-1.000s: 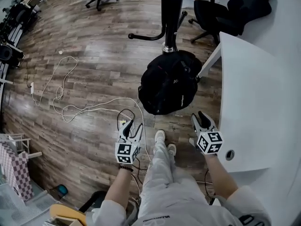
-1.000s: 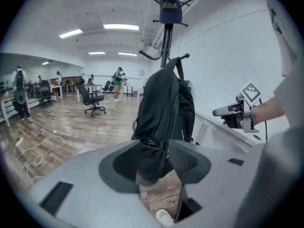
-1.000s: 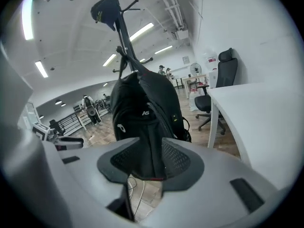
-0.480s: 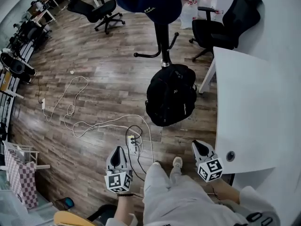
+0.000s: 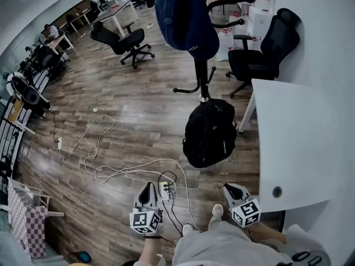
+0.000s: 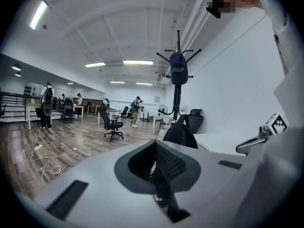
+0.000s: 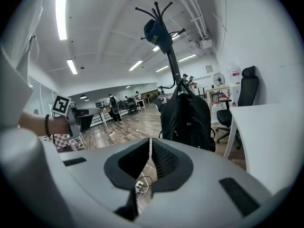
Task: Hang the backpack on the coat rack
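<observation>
A black backpack [image 5: 211,133] stands on the wooden floor, leaning against the foot of the black coat rack [image 5: 203,76]. A dark blue bag [image 5: 186,15] hangs on the rack's top hooks. Both grippers hover near my legs, well short of the backpack. My left gripper [image 5: 148,188] is shut and empty. My right gripper [image 5: 232,189] has just been closing; only a thin slit remains between its jaws, with nothing in it. The left gripper view shows the backpack [image 6: 183,132] and the rack [image 6: 177,94] ahead. In the right gripper view the backpack [image 7: 187,120] is closer.
A white desk [image 5: 294,143] fills the right side, with a black office chair [image 5: 260,54] behind it. White cables [image 5: 105,165] and a power strip [image 5: 165,188] lie on the floor by my feet. Another chair [image 5: 125,40] stands far left. People stand far off.
Both grippers went from open to shut and drew back toward my body. The head view tilted up, so the rack's top and the hanging blue bag now show. The backpack stayed put.
</observation>
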A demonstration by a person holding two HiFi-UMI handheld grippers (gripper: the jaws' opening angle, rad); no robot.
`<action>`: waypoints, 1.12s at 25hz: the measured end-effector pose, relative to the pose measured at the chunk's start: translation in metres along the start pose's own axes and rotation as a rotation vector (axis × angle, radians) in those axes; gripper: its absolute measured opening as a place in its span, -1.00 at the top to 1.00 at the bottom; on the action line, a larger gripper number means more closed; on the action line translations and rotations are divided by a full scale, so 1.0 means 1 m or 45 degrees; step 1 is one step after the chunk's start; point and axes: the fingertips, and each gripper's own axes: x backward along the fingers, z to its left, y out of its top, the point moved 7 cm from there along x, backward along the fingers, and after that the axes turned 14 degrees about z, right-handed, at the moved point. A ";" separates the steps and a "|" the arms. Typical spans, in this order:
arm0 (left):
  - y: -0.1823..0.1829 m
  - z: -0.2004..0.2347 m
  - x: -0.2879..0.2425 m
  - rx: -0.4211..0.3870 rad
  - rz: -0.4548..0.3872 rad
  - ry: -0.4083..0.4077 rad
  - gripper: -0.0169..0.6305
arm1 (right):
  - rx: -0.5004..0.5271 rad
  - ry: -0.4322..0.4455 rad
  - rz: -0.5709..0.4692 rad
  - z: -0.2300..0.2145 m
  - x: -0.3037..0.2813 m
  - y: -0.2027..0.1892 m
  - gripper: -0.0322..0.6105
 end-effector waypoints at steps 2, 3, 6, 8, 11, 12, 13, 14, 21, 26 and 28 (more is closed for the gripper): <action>0.003 0.003 0.007 -0.029 -0.023 -0.063 0.92 | 0.001 -0.034 -0.013 0.016 0.002 0.002 0.81; 0.004 0.005 0.011 -0.039 -0.034 -0.095 0.92 | 0.000 -0.052 -0.020 0.025 0.003 0.002 0.81; 0.007 0.009 0.030 -0.078 -0.065 -0.197 0.92 | 0.001 -0.097 -0.053 0.059 0.008 0.005 0.81; 0.006 0.008 0.047 -0.145 -0.079 -0.257 0.92 | 0.000 -0.119 -0.077 0.084 0.012 0.004 0.81; -0.001 -0.003 0.076 -0.248 -0.087 -0.385 0.92 | -0.067 -0.161 -0.135 0.117 0.026 0.001 0.81; -0.003 -0.007 0.084 -0.277 -0.089 -0.434 0.92 | -0.090 -0.183 -0.167 0.125 0.032 0.003 0.81; -0.005 -0.011 0.091 -0.307 -0.089 -0.479 0.92 | -0.106 -0.210 -0.204 0.133 0.038 0.006 0.81; -0.008 -0.014 0.096 -0.342 -0.087 -0.522 0.92 | -0.116 -0.238 -0.240 0.139 0.044 0.009 0.81; -0.024 -0.039 0.124 -0.465 -0.063 -0.702 0.92 | -0.091 -0.367 -0.298 0.166 0.073 0.000 0.81; -0.025 -0.056 0.138 -0.402 -0.029 -0.717 0.92 | -0.093 -0.334 -0.292 0.179 0.089 -0.014 0.81; -0.026 -0.066 0.141 -0.418 -0.024 -0.694 0.92 | -0.084 -0.330 -0.300 0.182 0.099 -0.020 0.81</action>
